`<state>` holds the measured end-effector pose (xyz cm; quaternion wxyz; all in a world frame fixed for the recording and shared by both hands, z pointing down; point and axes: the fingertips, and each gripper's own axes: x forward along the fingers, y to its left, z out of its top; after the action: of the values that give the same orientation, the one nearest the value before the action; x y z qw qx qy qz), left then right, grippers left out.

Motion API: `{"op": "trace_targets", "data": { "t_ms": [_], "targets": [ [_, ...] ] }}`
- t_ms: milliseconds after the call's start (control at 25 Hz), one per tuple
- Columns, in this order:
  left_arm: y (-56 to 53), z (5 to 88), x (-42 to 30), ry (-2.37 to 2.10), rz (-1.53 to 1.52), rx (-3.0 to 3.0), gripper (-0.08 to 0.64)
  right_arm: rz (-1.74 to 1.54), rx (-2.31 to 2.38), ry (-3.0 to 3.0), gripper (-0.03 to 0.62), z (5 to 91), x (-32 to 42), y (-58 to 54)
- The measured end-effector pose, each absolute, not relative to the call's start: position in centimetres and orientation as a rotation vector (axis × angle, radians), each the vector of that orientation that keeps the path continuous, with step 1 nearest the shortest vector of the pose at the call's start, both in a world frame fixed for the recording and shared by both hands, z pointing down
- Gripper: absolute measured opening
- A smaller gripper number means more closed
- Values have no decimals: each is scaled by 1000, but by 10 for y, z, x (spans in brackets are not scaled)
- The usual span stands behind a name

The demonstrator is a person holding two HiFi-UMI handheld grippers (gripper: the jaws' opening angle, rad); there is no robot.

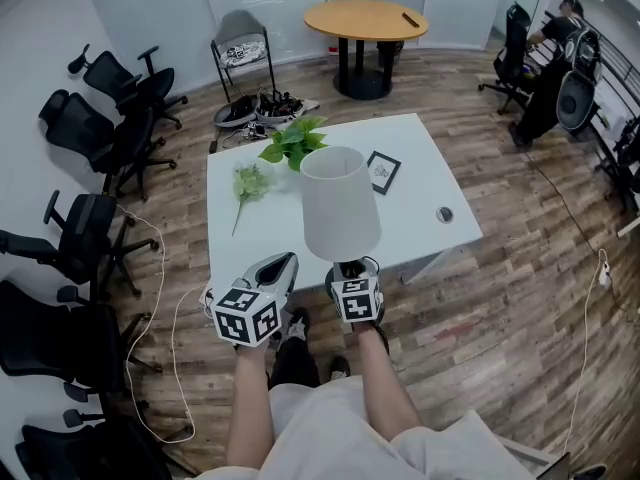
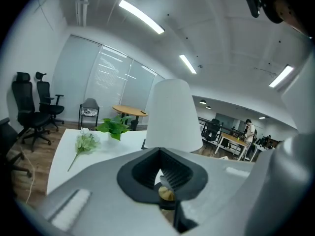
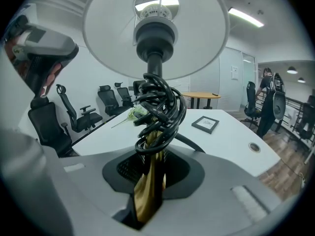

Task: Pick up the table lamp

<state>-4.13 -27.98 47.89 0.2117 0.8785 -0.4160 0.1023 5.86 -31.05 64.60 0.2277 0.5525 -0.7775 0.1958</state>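
Observation:
The table lamp has a white cone shade point(image 1: 340, 203) and is lifted off the white table point(image 1: 420, 218) at its near edge. My right gripper point(image 1: 352, 266) is shut on the lamp's gold stem point(image 3: 150, 181). Above the jaws, a black cord point(image 3: 157, 112) is coiled around the stem, with the shade point(image 3: 155, 28) overhead. My left gripper point(image 1: 280, 265) hovers just left of the lamp, apart from it. Its jaws point(image 2: 165, 178) stand a little apart with nothing pressed between them. Past them I see the shade point(image 2: 172, 114) and a small gold bit of the lamp.
On the table lie a green potted plant point(image 1: 293, 140), a pale flower sprig point(image 1: 250, 183), a black picture frame point(image 1: 382, 171) and a round cable grommet point(image 1: 445, 214). Office chairs point(image 1: 90, 128) line the left wall. A round wooden table point(image 1: 365, 18) stands behind, and a person point(image 1: 560, 28) sits far right.

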Motion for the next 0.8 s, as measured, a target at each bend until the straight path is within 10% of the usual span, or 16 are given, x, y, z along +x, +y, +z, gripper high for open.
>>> {"op": "trace_targets", "data": {
  "t_ms": [800],
  "targets": [
    [-251, 539, -75, -1254, 443, 2352, 1, 484, 1497, -2174, 107, 622, 47, -242]
  ]
}}
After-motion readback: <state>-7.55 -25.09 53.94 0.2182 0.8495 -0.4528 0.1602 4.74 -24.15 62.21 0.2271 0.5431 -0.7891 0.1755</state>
